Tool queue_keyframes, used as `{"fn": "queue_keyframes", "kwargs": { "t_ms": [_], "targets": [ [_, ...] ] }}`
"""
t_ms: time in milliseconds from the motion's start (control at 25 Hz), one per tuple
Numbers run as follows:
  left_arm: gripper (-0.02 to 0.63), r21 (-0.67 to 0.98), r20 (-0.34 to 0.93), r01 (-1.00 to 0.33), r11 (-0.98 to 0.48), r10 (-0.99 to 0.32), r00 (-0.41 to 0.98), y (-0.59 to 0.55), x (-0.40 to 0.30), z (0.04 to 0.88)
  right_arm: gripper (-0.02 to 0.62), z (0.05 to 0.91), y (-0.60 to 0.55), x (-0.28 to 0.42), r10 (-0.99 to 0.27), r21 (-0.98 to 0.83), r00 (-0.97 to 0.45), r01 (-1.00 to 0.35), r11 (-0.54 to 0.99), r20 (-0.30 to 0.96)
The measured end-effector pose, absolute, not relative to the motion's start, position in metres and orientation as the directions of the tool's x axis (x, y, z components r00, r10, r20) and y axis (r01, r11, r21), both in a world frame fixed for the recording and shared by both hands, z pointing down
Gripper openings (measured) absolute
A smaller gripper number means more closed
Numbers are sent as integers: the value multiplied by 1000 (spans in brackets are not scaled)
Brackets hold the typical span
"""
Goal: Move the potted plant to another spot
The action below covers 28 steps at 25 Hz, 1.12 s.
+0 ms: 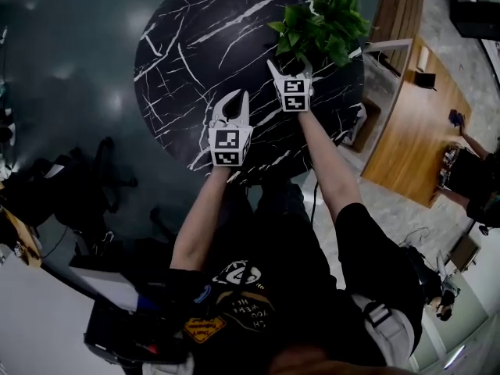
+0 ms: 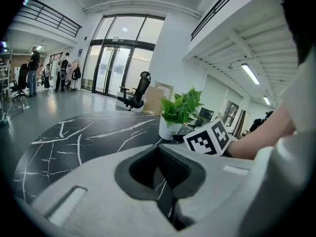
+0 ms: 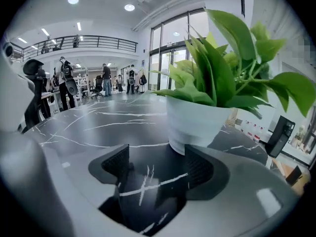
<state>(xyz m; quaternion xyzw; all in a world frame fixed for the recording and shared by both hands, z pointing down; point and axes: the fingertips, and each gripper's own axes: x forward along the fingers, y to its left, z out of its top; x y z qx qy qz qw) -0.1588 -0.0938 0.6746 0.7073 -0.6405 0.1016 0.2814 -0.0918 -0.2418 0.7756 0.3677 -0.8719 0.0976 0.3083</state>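
A leafy green plant (image 1: 324,26) in a white pot (image 3: 195,125) stands near the far right rim of the round black marble table (image 1: 195,37). My right gripper (image 1: 291,67) sits just in front of it. Its jaws (image 3: 157,154) stand open, the pot's base is right beyond the tips, and neither pad presses on it. Further left over the table, my left gripper (image 1: 233,100) holds nothing, and its tips (image 2: 158,149) look closed together. From the left gripper view the plant (image 2: 180,107) stands ahead and to the right, behind the right gripper's marker cube (image 2: 210,138).
A wooden desk (image 1: 406,131) stands right of the table, with a person seated at its far end. A black office chair (image 2: 136,90) and cardboard boxes are beyond the table. People (image 2: 33,68) stand far off near glass doors. Dark chairs (image 1: 94,178) sit to my left.
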Motion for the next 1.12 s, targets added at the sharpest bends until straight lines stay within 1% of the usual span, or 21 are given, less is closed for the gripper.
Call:
{"fn": "queue_keyframes", "kwargs": {
  "t_ms": [160, 200, 280, 320, 440, 520, 600, 800, 960, 1120],
  "targets": [
    [5, 267, 503, -963, -16, -850, 153, -92, -171, 673, 354, 774, -233, -104, -565, 59, -542, -687, 724, 622],
    [5, 267, 503, -964, -17, -851, 154, -92, -173, 672, 348, 771, -227, -105, -562, 51, -543, -689, 723, 624],
    [5, 268, 499, -963, -26, -851, 162, -93, -172, 668, 315, 760, -211, -101, -560, 27, -545, -701, 713, 624],
    [5, 269, 497, -963, -34, -851, 169, -95, -170, 665, 285, 750, -203, -98, -566, 16, -545, -712, 702, 618],
    [5, 257, 485, -964, -70, -853, 192, -105, -158, 646, 162, 708, -182, -84, -610, 18, -525, -749, 663, 594],
    [5, 229, 478, -968, -99, -855, 200, -112, -147, 629, 64, 674, -169, -73, -635, 6, -523, -769, 639, 569],
    [5, 213, 471, -970, -121, -857, 210, -114, -134, 612, 4, 642, -156, -58, -653, -30, -528, -789, 613, 543],
    [5, 242, 440, -958, -155, -862, 251, -102, -93, 577, 3, 581, -132, -21, -701, -85, -521, -827, 556, 488],
    [5, 260, 421, -950, -175, -864, 275, -94, -71, 556, 2, 556, -118, -7, -707, -104, -534, -826, 555, 465],
    [5, 226, 408, -948, -224, -862, 301, -92, -52, 543, 2, 541, -110, 1, -709, -120, -543, -824, 554, 450]
  ]
}}
